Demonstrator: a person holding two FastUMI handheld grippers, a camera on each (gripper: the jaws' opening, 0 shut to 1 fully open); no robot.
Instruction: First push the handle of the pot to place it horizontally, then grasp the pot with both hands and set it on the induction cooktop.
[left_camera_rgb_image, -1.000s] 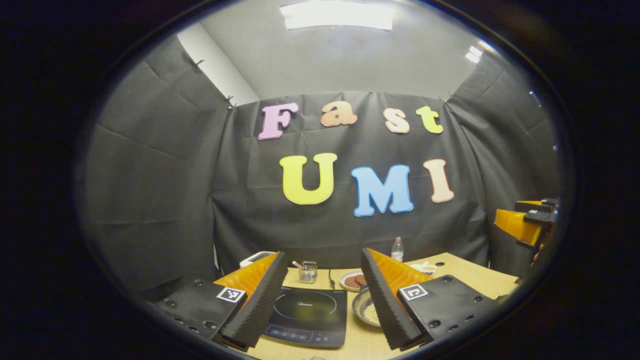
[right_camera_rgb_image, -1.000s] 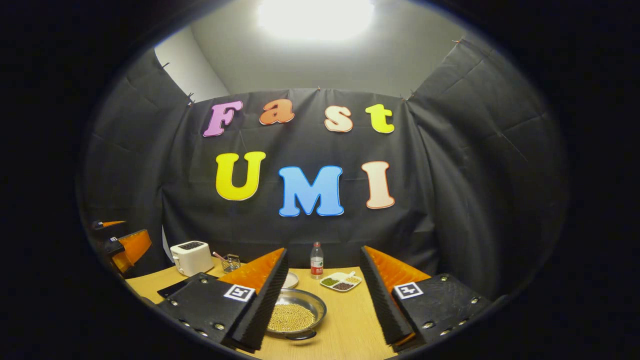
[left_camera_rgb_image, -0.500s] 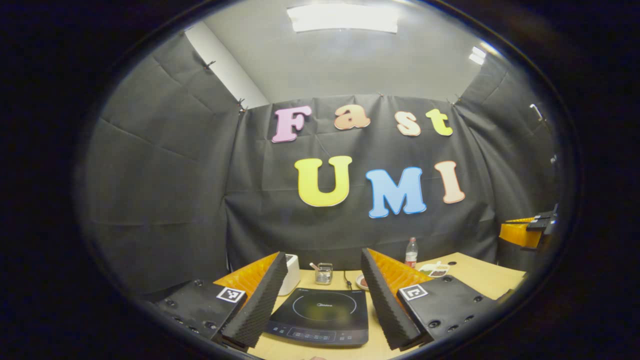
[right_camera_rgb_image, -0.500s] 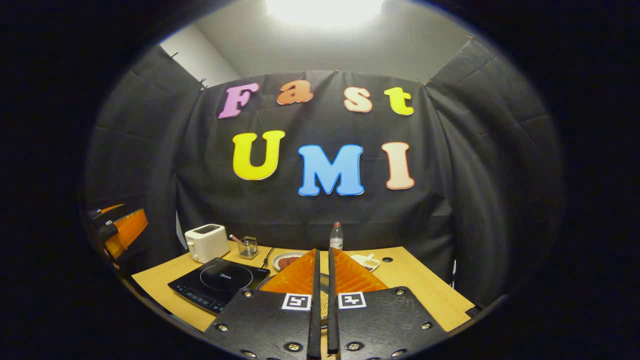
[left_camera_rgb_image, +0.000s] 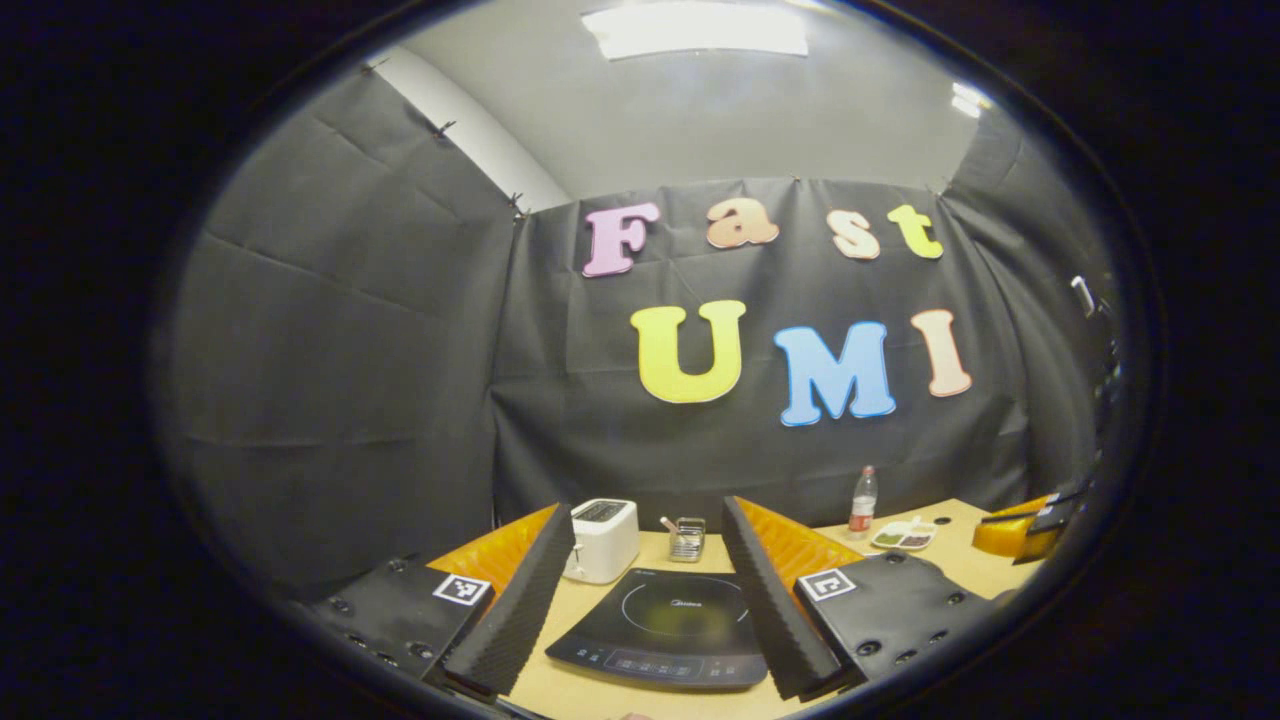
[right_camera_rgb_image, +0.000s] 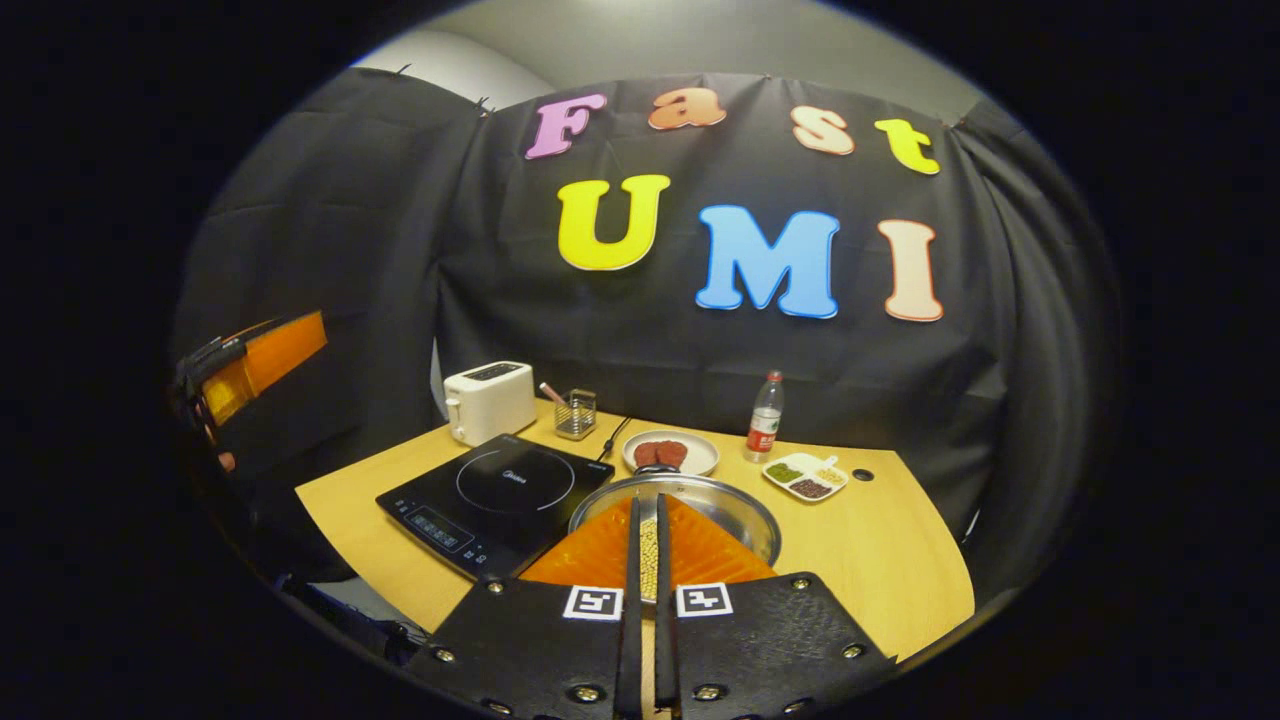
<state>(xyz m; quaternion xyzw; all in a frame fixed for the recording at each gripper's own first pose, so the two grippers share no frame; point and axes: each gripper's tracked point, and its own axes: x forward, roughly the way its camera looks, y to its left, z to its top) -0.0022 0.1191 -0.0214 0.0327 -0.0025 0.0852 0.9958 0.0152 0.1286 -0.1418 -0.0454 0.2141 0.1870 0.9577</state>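
A steel pot (right_camera_rgb_image: 735, 503) holding pale grains stands on the wooden table (right_camera_rgb_image: 880, 560), just right of the black induction cooktop (right_camera_rgb_image: 495, 492). My right gripper (right_camera_rgb_image: 647, 498) is shut with nothing in it. Its tips hover over the pot's near side and hide the handle. In the left gripper view my left gripper (left_camera_rgb_image: 645, 508) is open, and the cooktop (left_camera_rgb_image: 665, 625) lies on the table between and beyond its fingers. The left gripper (right_camera_rgb_image: 250, 362) also hangs in the air at the far left, well off the table. The right gripper (left_camera_rgb_image: 1020, 522) appears low at the right edge.
At the back of the table stand a white toaster (right_camera_rgb_image: 488, 400), a wire basket (right_camera_rgb_image: 576, 413), a plate of brown patties (right_camera_rgb_image: 668, 452), a bottle (right_camera_rgb_image: 765, 418) and a divided dish (right_camera_rgb_image: 805, 475). Black cloth walls close in the table.
My right gripper went from open to shut and dipped down over the pot. The left gripper view swung left: the pot left it and the toaster came in.
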